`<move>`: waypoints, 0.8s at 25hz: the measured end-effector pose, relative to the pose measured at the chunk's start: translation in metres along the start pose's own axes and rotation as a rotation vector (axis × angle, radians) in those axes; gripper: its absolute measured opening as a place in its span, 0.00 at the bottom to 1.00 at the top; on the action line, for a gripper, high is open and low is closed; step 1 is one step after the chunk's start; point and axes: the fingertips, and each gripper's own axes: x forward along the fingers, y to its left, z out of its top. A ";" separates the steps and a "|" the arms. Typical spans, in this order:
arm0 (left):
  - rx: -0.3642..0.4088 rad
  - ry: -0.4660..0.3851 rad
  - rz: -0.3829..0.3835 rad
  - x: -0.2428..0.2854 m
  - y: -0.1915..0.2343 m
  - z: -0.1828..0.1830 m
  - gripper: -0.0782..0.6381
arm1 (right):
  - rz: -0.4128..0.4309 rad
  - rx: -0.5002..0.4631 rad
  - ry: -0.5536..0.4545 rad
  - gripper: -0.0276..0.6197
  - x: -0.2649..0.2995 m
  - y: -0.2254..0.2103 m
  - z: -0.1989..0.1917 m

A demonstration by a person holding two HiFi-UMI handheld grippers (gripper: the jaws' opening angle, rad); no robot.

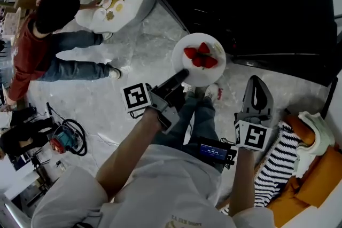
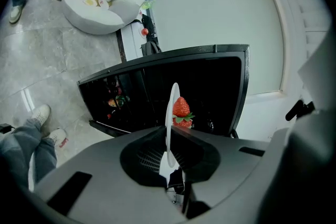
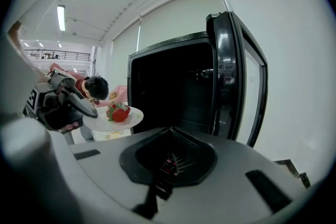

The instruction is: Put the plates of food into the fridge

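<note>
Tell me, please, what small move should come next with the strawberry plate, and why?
Probably ease the left gripper forward, keeping the plate level, toward the open fridge. Its jaws are shut on the plate's rim, the strawberries lie on it, and the plate is outside the fridge.

Quick rundown of the views. The head view is taken from above the shoulders and aimed steeply down, so the grey marble floor (image 1: 133, 56), the left gripper (image 1: 183, 74) and the right gripper (image 1: 257, 80) are all seen from overhead. The left gripper view is shot along its own jaws, super close. The white round plate of strawberries (image 2: 171, 113) is caught edge-on right at the lens, with the open black fridge (image 2: 220, 81) faced just beyond. The right gripper view is tilted upward from lower down, so the fridge front and the white ceiling (image 3: 105, 2) are taken in, and the same plate is seen off to the left. Plate and fridge are shared by all three views.
</note>
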 end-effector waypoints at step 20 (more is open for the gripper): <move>-0.024 0.045 0.052 0.013 0.053 -0.015 0.14 | 0.075 -0.049 0.032 0.06 0.020 0.006 -0.038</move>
